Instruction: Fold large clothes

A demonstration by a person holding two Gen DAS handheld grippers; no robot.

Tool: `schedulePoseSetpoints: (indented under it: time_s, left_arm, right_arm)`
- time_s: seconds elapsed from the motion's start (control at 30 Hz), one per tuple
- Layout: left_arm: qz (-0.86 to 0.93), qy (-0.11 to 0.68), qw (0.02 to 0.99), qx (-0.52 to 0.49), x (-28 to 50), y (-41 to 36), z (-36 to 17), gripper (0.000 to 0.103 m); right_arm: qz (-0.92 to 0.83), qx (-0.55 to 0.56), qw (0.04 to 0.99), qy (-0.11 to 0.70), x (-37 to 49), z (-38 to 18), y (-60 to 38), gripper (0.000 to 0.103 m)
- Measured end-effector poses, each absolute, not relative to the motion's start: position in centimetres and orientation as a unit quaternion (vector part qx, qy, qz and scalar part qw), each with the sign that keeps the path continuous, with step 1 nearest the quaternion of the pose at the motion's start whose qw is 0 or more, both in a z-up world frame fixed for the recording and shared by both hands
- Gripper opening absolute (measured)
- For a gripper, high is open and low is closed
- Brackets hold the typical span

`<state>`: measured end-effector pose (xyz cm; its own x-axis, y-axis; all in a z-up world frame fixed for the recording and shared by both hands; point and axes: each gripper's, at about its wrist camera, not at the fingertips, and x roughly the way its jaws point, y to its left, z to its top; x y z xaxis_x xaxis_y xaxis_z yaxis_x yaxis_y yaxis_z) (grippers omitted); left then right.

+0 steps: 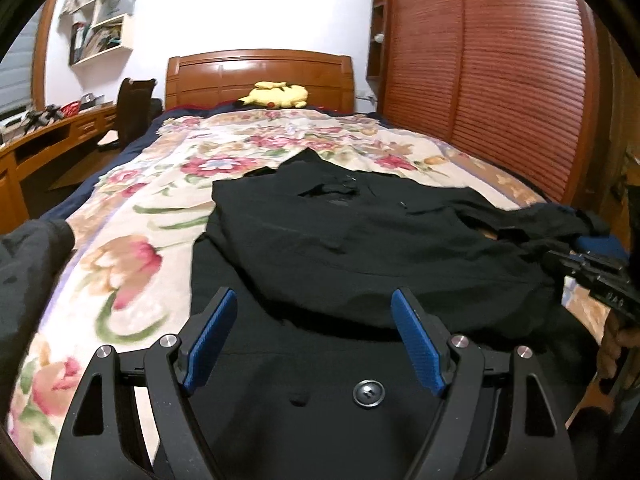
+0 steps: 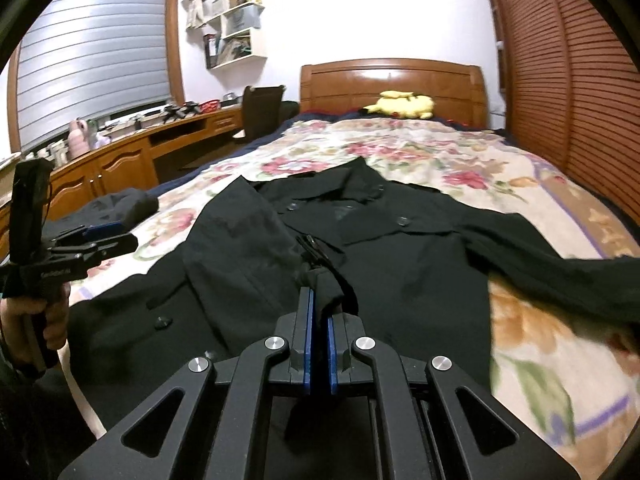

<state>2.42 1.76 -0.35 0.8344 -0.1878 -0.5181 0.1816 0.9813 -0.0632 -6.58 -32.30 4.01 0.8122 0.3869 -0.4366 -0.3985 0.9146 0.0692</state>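
- A bed (image 2: 540,184) with a flowered cover fills the room's middle, serving as the flat folding surface.
- A black coat (image 2: 400,264) lies spread face-up across the cover, collar toward the headboard. One sleeve is folded in over the chest; the other trails toward the bed's edge.
- The left gripper (image 1: 312,340) hovers over the coat's lower front, blue fingers wide apart and empty, likely ready to take the hem.
- The right gripper (image 2: 319,312) has its fingers pinched tight on a bunch of black cloth, perhaps a belt or sleeve end; blur hides which.
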Motion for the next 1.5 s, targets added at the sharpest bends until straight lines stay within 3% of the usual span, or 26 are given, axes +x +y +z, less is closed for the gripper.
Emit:
schedulePoseSetpoints:
  time_s: [0.63, 0.77, 0.83, 0.87, 0.9, 1.23, 1.5]
  left_arm:
    - [-0.108, 0.271, 0.956, 0.016, 1.5, -0.3, -2.5, 0.080]
    - [-0.113, 0.268, 0.957, 0.013, 1.4, -0.3, -2.3, 0.080]
    - [-0.115, 0.268, 0.956, 0.013, 1.5, -0.3, -2.4, 0.080]
    - [-0.117, 0.268, 0.956, 0.013, 1.4, -0.4, -2.4, 0.080]
    - [-0.118, 0.268, 0.956, 0.013, 1.4, -0.4, -2.4, 0.080]
    - [-0.119, 0.268, 0.956, 0.016, 1.5, -0.6, -2.5, 0.080]
    - [-0.120, 0.267, 0.956, 0.019, 1.5, -0.8, -2.5, 0.080]
  right_arm:
    - [0.151, -0.045, 0.944, 0.290, -10.0, 5.3, -32.1, 0.006]
    - [0.129, -0.060, 0.947, 0.288, -10.4, 5.9, -33.0, 0.017]
    - [0.118, -0.060, 0.948, 0.289, -10.4, 6.3, -33.6, 0.035]
    - [0.114, -0.062, 0.949, 0.288, -10.3, 6.4, -33.9, 0.052]
    - [0.112, -0.067, 0.948, 0.289, -10.1, 6.6, -34.3, 0.060]
    - [0.014, -0.057, 0.952, 0.302, -6.8, 9.1, -41.7, 0.062]
    - [-0.065, -0.046, 0.953, 0.293, -5.3, 11.1, -48.0, 0.078]
